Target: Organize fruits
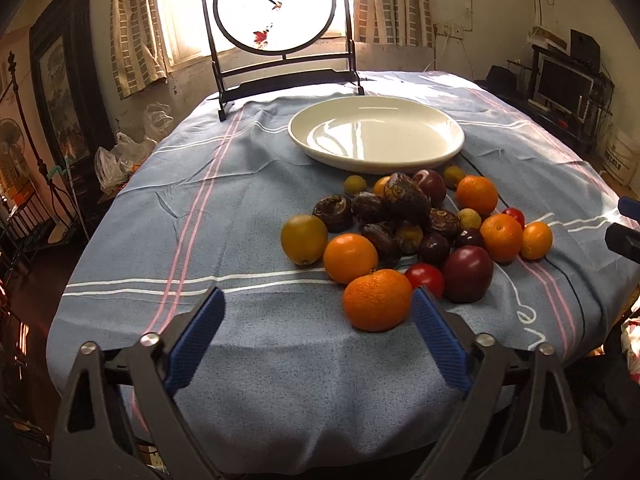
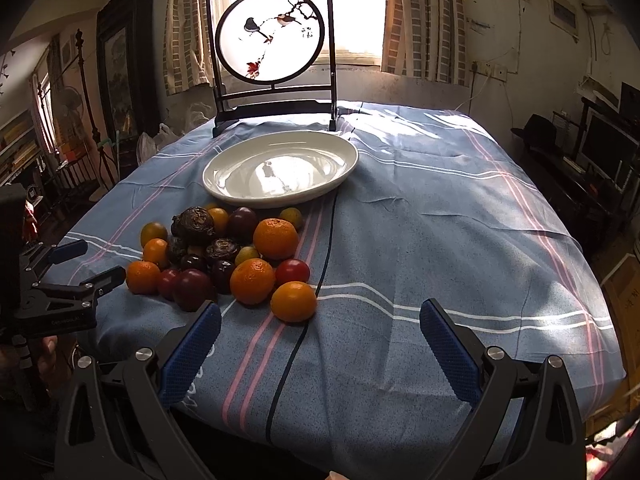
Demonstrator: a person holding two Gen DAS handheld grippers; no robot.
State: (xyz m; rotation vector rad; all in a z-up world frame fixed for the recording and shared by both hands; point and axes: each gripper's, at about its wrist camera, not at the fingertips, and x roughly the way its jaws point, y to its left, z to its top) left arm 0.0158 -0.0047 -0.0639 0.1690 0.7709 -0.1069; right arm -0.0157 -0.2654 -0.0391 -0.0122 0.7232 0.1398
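Observation:
A pile of fruit (image 1: 416,224) lies on the blue striped cloth: oranges, dark plums, red tomatoes, small yellow-green fruits and brown water chestnuts. An empty white plate (image 1: 376,132) stands just behind it. My left gripper (image 1: 318,300) is open and empty above the near edge, its right finger beside the nearest orange (image 1: 376,300). In the right wrist view the pile (image 2: 224,256) lies left of centre, the plate (image 2: 280,168) behind. My right gripper (image 2: 320,316) is open and empty, near an orange (image 2: 294,301). The left gripper (image 2: 88,268) shows at the left.
A dark framed round bird screen (image 1: 276,20) stands at the table's far edge, also in the right wrist view (image 2: 272,40). The table (image 2: 460,220) has bare cloth to the right. Plastic bags (image 1: 120,160) and furniture stand beyond the left edge, a monitor (image 1: 564,84) at the right.

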